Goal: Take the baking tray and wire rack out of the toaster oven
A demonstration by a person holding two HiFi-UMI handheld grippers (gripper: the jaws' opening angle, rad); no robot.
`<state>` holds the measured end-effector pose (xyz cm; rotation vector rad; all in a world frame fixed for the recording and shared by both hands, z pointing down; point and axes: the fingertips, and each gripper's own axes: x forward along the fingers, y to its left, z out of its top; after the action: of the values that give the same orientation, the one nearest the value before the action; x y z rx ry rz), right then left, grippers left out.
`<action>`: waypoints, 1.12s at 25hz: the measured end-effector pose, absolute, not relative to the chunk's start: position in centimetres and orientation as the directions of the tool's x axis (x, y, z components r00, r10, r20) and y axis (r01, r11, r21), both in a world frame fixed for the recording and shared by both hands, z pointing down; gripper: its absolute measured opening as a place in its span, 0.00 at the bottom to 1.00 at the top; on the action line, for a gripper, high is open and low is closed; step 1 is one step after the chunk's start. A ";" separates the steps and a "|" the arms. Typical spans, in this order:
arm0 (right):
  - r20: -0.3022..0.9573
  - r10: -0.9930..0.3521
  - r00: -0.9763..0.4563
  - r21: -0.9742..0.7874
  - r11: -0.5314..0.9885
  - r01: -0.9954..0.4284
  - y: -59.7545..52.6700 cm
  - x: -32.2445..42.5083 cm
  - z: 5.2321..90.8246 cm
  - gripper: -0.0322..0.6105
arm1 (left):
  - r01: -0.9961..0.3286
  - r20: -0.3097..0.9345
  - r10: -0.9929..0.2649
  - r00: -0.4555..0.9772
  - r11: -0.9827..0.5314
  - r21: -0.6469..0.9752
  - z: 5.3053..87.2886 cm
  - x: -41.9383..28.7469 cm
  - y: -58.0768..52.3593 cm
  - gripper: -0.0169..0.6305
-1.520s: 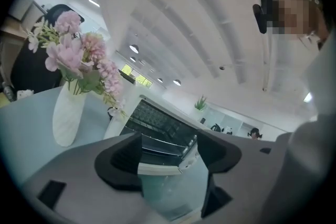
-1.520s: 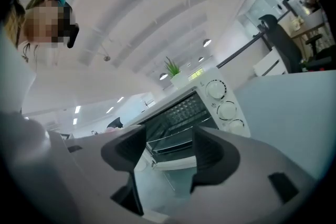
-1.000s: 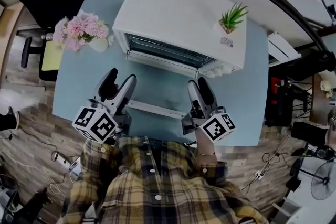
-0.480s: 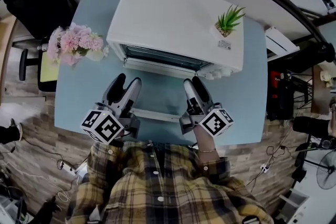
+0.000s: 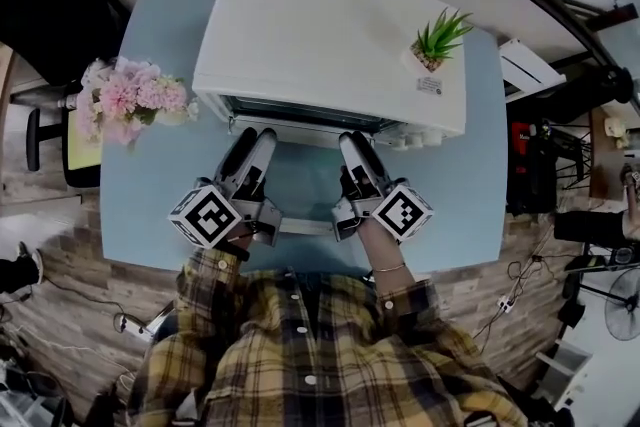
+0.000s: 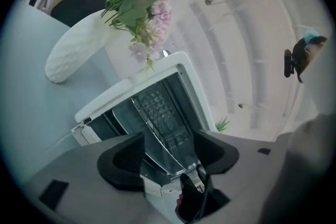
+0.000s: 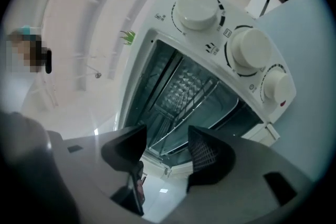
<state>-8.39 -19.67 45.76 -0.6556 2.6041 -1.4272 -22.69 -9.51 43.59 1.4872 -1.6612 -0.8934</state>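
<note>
Left gripper (image 5: pixel 254 136) and right gripper (image 5: pixel 354 138) open, empty, at toaster oven (image 5: pixel 330 35) mouth; left jaws just narrowing. Keep level, straddle baking tray (image 7: pixel 212 108) lip evenly.

One toaster oven (image 5: pixel 330 35), one wire rack (image 6: pixel 160 113), perhaps one baking tray (image 7: pixel 231 107), three knobs (image 7: pixel 199 8), one flower vase (image 6: pixel 73 55).

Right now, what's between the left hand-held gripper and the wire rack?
Only the oven's lowered door, flat under the left hand-held gripper; nothing blocks the wire rack, per the left gripper view. Its jaws have just been closing, nothing between them.
</note>
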 end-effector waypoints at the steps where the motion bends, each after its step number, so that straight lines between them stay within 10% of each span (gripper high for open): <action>1: 0.107 -0.416 -0.903 -0.830 0.463 -0.311 -19.9 -8.8 45.9 0.44 | -0.481 0.058 -0.995 -0.087 0.093 0.872 43.9 -23.1 -9.8 0.46; 17: -0.010 -0.519 -0.855 -0.893 0.389 -0.226 -23.5 -12.4 47.2 0.26 | -0.286 -0.042 -0.986 -0.160 0.006 0.958 47.2 -26.3 -15.3 0.33; 28: -0.012 -0.572 -0.820 -0.935 0.296 -0.193 -23.7 -12.0 48.1 0.11 | -0.246 -0.039 -0.983 -0.179 0.007 0.969 47.7 -26.6 -15.3 0.04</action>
<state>-11.97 -23.70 48.09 -0.6904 2.2263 -1.5325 -26.60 -15.25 47.68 1.3117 -1.5246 -1.2292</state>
